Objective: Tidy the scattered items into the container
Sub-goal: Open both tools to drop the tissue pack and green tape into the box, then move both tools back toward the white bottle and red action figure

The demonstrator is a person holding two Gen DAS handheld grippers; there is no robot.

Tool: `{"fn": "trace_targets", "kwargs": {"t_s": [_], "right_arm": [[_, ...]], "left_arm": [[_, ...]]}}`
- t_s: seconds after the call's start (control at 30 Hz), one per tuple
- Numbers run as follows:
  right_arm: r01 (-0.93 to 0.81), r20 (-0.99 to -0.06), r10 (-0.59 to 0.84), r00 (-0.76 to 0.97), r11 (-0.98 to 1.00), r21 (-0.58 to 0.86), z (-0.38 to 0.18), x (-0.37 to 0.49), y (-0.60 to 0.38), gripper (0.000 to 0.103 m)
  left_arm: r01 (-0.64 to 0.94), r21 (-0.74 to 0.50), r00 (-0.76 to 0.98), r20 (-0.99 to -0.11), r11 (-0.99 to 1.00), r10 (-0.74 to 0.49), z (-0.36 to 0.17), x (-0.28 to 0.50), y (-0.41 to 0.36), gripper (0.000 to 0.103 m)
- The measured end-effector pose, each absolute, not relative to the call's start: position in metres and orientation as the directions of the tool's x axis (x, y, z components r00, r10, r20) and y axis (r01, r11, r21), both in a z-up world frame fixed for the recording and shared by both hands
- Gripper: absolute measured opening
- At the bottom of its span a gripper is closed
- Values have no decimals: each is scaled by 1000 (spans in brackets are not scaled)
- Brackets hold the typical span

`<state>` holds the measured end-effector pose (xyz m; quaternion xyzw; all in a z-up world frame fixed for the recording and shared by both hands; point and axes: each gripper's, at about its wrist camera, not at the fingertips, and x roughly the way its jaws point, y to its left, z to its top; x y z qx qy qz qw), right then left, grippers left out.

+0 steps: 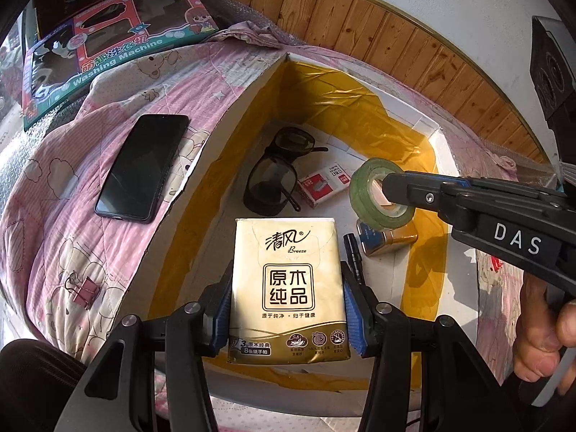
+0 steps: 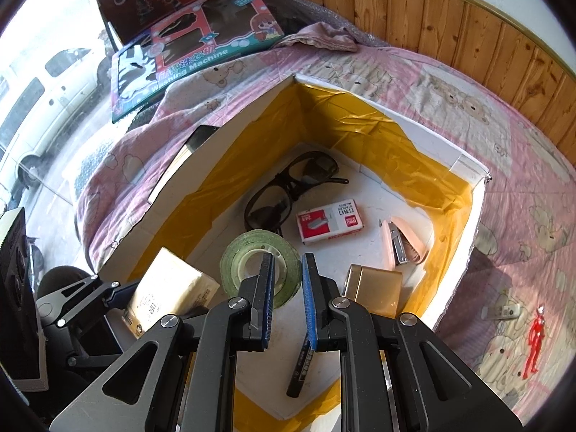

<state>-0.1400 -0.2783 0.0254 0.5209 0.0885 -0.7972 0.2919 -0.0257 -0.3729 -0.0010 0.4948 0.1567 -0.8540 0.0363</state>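
Note:
A white box [image 1: 230, 108] lined with yellow tape lies on a pink quilt. My left gripper [image 1: 286, 277] is shut on a gold tissue pack [image 1: 286, 252], which hangs over the box's near edge. My right gripper [image 2: 288, 288] holds a green tape roll [image 2: 259, 266] above the box floor, one finger through its hole and its wall between the pads. Inside lie black glasses [image 2: 288, 187], a red staples box [image 2: 329, 219], a stapler [image 2: 399, 241], a gold tin [image 2: 374, 288] and a black marker [image 2: 302, 367].
On the quilt left of the box lie a black phone [image 1: 144, 167] and a pink binder clip [image 1: 84, 289]. A small red figure [image 2: 536, 338] lies to the right. Toy boxes [image 1: 108, 54] sit at the back left, with wooden panelling behind.

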Motion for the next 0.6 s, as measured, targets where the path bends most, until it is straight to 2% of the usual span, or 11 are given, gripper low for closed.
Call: {"fn": "trace_targets", "kwargs": {"t_s": [0.1,0.13,0.17,0.3,0.6], "right_arm": [[549,-884,-374,-279,-818,173,23,-140,-278,21],[544,-883,-378,-279,-820,179,23,-140,-276,28],[537,-878,-385,-284,-823,187,24,-139,-273,30],[525,-852,-426,-306,-822,223,36,-131,-259,31],[550,-769,-517,-375,-793,264,65,-82,-209,31]], "left_arm": [[215,-208,-497,-864,-954,76,-2,-26,-372,53],[215,-199,-496,-866,-956,68,-3,-26,-371,53],[214,-189,-492,-869,-958,61,-3,-26,-370,54],[227,-172,-497,-867,-959,37,2,-23,-370,59],[277,-230,-572,-819,-933,32,34,-8,-379,59]]}}
